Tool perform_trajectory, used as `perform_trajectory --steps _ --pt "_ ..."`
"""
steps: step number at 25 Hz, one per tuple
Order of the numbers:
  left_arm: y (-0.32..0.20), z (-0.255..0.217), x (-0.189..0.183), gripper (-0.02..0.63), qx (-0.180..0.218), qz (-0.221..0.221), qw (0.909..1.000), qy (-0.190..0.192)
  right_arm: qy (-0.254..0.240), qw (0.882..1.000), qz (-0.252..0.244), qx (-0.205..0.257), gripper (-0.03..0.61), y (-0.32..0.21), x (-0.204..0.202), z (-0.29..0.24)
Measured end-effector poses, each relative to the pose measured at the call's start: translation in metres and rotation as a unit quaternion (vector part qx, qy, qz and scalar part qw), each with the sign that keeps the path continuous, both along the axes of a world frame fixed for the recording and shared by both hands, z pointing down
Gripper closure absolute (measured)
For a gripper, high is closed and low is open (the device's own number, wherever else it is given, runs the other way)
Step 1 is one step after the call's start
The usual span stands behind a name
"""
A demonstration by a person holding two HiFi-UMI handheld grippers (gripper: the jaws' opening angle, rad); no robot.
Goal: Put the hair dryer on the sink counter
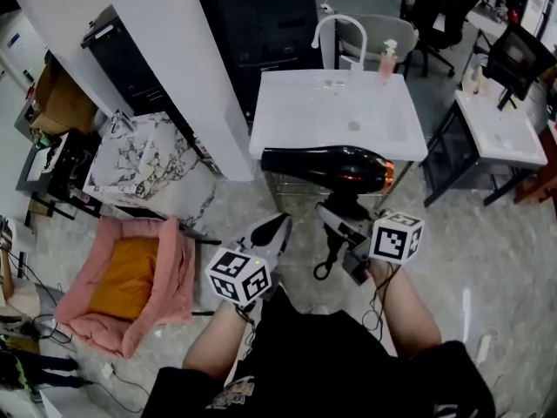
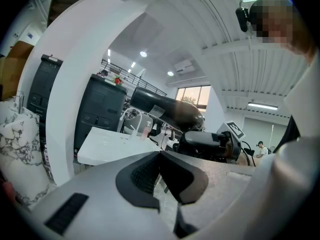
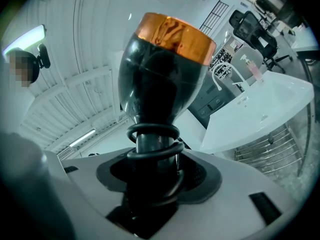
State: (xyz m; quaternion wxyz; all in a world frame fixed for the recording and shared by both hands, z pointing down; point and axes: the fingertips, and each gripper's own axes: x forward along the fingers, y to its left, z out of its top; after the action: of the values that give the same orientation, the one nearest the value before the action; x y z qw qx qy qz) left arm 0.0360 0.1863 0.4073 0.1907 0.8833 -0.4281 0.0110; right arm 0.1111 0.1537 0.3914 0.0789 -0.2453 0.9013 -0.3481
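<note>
Transport: the right gripper [image 1: 341,223] [image 3: 152,184] clamps the handle of the glossy black, copper-banded hair dryer [image 1: 326,165] [image 3: 165,74] short of the white sink counter [image 1: 300,116] ahead of it, so next comes reaching forward and lowering; the left gripper [image 1: 271,233] [image 2: 162,169] is closed, empty

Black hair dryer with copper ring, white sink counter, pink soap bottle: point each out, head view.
Black hair dryer [image 1: 326,165], head view, middle of its barrel.
White sink counter [image 1: 296,103], head view, bare top surface.
Pink soap bottle [image 1: 386,63], head view, bottle body.
</note>
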Motion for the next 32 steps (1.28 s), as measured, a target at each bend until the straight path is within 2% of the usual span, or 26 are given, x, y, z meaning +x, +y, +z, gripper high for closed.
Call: perform_trajectory --steps 7,11,15,19,23,32 --pt "-0.04 0.005 -0.023 0.611 -0.002 0.023 0.9997 0.008 0.005 1.0 0.012 0.015 0.344 -0.041 -0.023 -0.003" --pt "-0.075 0.005 -0.044 0.611 -0.007 0.035 0.9992 0.015 0.009 1.0 0.029 0.0 0.344 -0.074 -0.038 0.005" --pt "-0.113 0.008 -0.068 0.611 -0.014 0.047 0.9987 0.018 0.011 0.999 0.033 0.008 0.344 -0.112 -0.063 0.002" --pt "-0.152 0.01 -0.094 0.611 -0.021 0.059 0.9978 0.022 0.022 0.998 0.053 -0.014 0.344 -0.149 -0.083 0.012" --pt "-0.191 0.008 -0.12 0.611 -0.023 0.069 0.997 0.027 0.024 0.998 0.062 -0.017 0.344 -0.188 -0.109 0.01" --pt "-0.245 0.014 -0.175 0.611 -0.028 0.095 0.9946 0.032 0.028 0.997 0.077 -0.006 0.344 -0.245 -0.17 0.007"
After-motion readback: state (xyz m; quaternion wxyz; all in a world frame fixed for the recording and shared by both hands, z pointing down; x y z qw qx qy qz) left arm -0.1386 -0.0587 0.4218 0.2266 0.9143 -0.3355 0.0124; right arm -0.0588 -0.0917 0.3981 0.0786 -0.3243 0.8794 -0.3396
